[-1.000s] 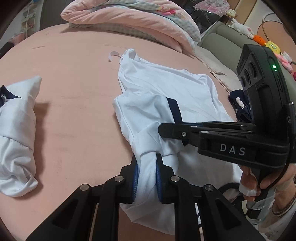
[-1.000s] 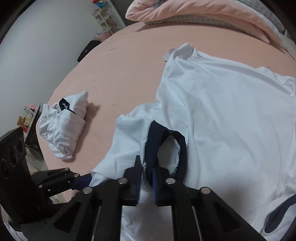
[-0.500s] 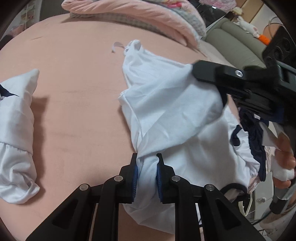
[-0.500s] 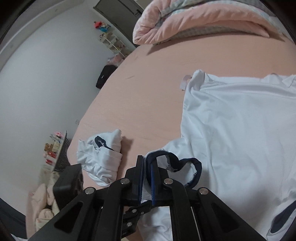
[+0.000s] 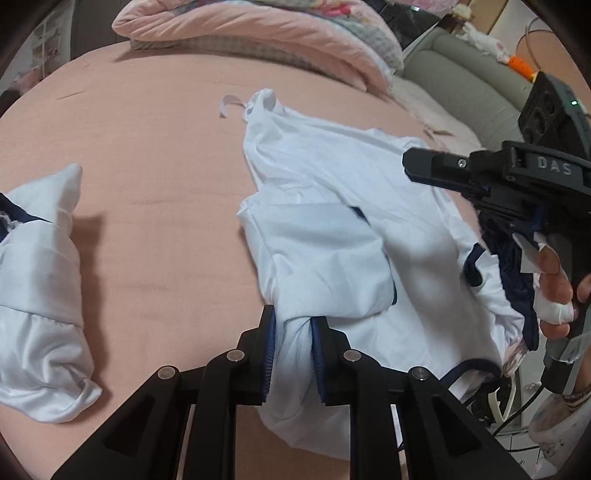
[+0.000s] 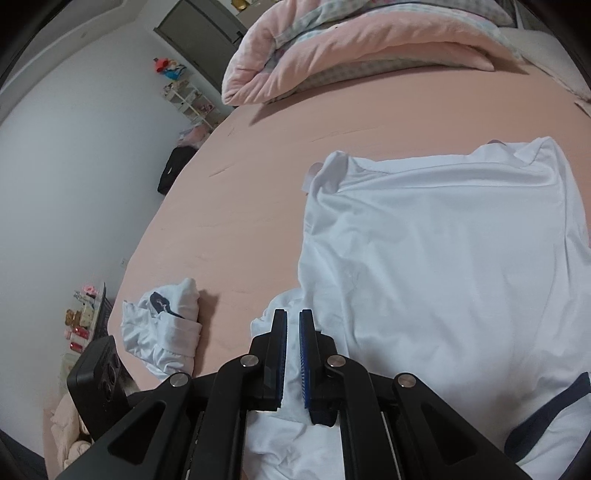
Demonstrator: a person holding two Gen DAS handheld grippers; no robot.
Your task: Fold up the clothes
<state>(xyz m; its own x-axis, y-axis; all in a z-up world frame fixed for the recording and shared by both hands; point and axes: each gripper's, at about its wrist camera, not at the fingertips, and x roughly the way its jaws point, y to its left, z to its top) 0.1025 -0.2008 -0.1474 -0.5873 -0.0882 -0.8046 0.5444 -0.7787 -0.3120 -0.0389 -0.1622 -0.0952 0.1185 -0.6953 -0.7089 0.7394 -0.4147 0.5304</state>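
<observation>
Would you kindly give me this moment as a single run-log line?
left gripper: shut on white shirt | right gripper: shut, empty, above shirt | folded garment: aside on pink bed

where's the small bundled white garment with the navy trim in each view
Left wrist: the bundled garment lies at the left edge on the pink bed.
Right wrist: it lies lower left, near the bed's edge.
Shared landmark: the pink quilt heaped at the far end.
</observation>
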